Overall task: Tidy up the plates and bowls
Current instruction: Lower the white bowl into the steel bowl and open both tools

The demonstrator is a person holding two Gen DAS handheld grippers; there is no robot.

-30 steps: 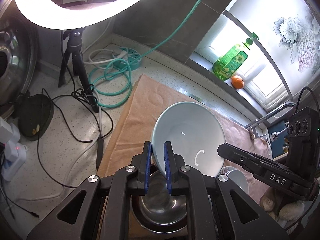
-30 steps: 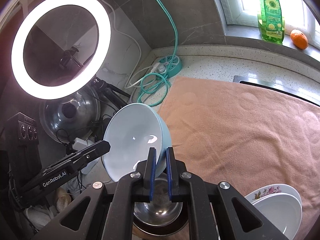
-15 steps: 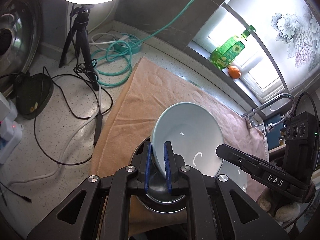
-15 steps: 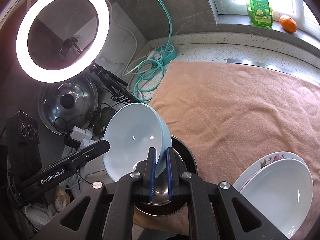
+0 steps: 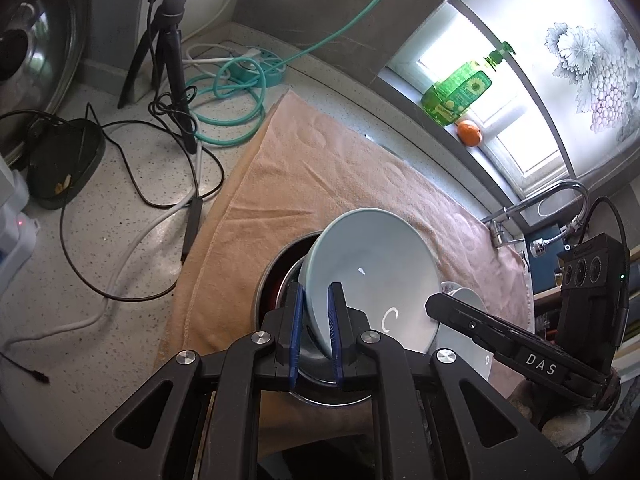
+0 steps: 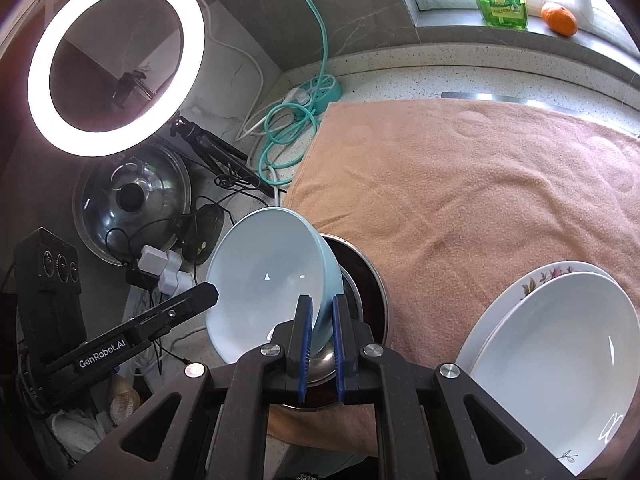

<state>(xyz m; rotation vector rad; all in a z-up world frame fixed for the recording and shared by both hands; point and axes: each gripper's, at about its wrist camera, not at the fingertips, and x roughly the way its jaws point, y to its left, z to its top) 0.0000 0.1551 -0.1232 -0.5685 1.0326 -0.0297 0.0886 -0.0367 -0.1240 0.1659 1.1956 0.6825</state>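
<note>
Both grippers have carried the pale blue ceramic bowl lower and closer to the steel bowl nested in a dark-lined metal pot on the peach terry towel; the pot was barely peeking out a second ago and now its rim shows clearly around the blue one. From the left wrist view, the left gripper has its blue-padded fingers clamped on the bowl's near rim at 6 o'clock. From the right wrist view, the right gripper is likewise pinched tight on the opposite rim. The blue bowl hangs tilted on edge between them, just above the steel one. At 4 o'clock in the right view sits a white glazed plate stacked on a flower-patterned plate.
</note>
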